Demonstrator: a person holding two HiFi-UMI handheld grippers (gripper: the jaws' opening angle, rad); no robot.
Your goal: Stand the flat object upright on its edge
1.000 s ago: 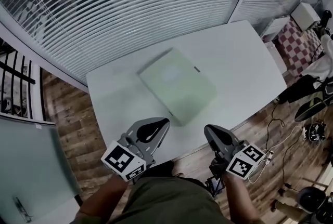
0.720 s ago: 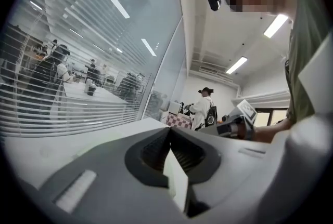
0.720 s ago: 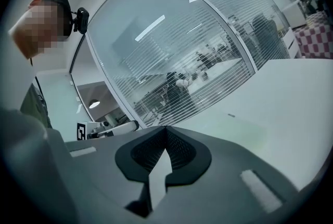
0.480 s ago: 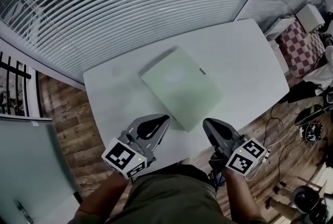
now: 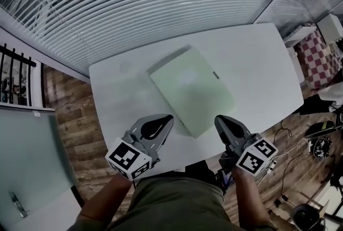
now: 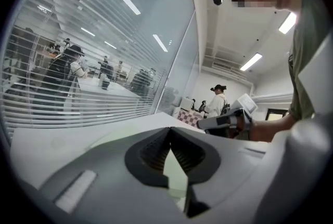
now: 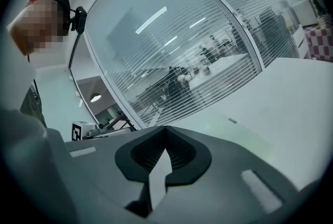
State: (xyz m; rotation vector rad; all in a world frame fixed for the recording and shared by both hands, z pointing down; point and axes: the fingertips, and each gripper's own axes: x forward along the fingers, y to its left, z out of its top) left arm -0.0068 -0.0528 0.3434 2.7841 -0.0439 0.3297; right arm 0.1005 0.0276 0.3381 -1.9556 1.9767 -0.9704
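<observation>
Two grippers hang over the near edge of the table (image 5: 257, 58), each with its jaws pressed together on nothing. The pale green pad (image 5: 190, 90) lies flat at the table's middle, untouched. The left gripper (image 5: 169, 117) is at its 7 o'clock and the right gripper (image 5: 218, 119) at its 5 o'clock.

White rectangular counter (image 5: 257, 58) stands against a glass wall hung with white horizontal slatted blinds (image 5: 150, 5). Brown wood-plank floor (image 5: 75, 117) lies around it. A red-and-white checkered surface (image 5: 316, 58) lies beyond the counter's right end.
</observation>
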